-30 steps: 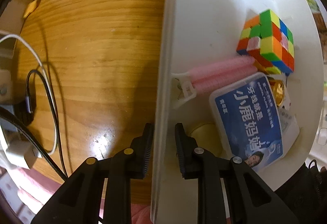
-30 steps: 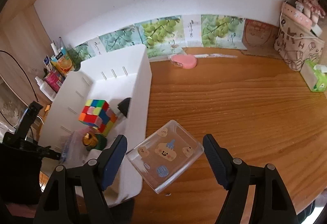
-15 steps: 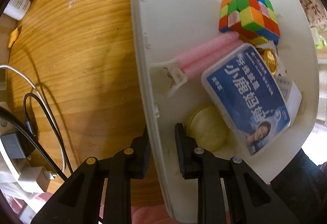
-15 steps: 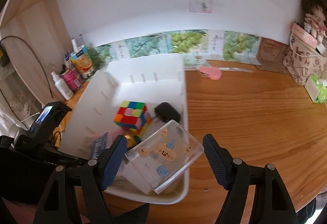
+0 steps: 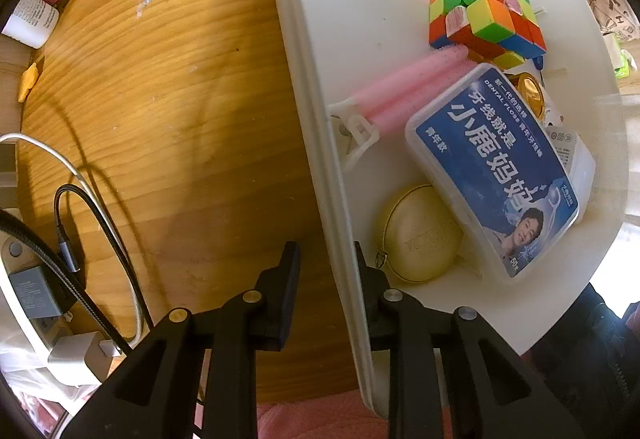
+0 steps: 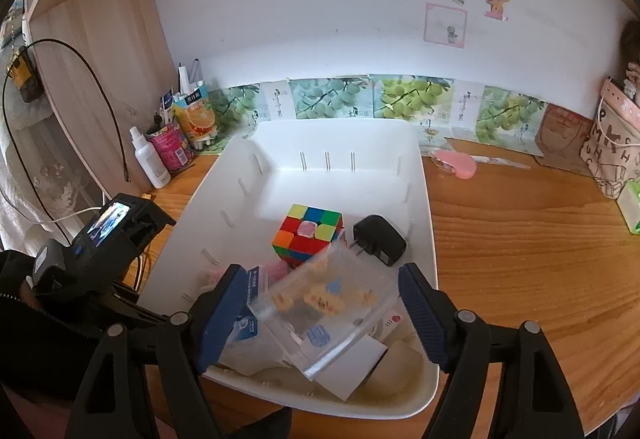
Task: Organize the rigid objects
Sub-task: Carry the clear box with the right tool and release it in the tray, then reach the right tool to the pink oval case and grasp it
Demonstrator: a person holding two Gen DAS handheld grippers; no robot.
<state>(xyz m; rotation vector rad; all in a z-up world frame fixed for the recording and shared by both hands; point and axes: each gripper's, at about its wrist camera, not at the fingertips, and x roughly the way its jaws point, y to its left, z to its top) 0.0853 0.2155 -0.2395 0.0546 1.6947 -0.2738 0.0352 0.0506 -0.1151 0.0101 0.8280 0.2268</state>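
Observation:
A white bin [image 5: 304, 79] on the wooden desk holds a colour cube [image 5: 484, 11], pink rollers [image 5: 408, 87], a blue floss box [image 5: 492, 171] and a round yellow case [image 5: 420, 235]. My left gripper [image 5: 326, 285] straddles the bin's side wall. Its jaws are opening, and wood shows between the outer pad and the wall. My right gripper [image 6: 322, 313] hovers over the bin's [image 6: 426, 207] near end, its jaws opening. A clear sticker box [image 6: 320, 303] sits tilted and blurred between its fingers. Behind it lie the cube [image 6: 308, 235] and a black plug [image 6: 378, 245].
Cables and a charger [image 5: 72, 239] lie left of the bin. Bottles and cups [image 6: 168, 147] stand at the back left, a pink case [image 6: 456, 165] behind the bin, a patterned bag [image 6: 612, 159] and a green pack [image 6: 632, 207] at the right.
My right gripper carried the clear box leftward from beside the bin to above its near end, and the box now looks blurred. The left view rolled, and the left jaws spread slightly.

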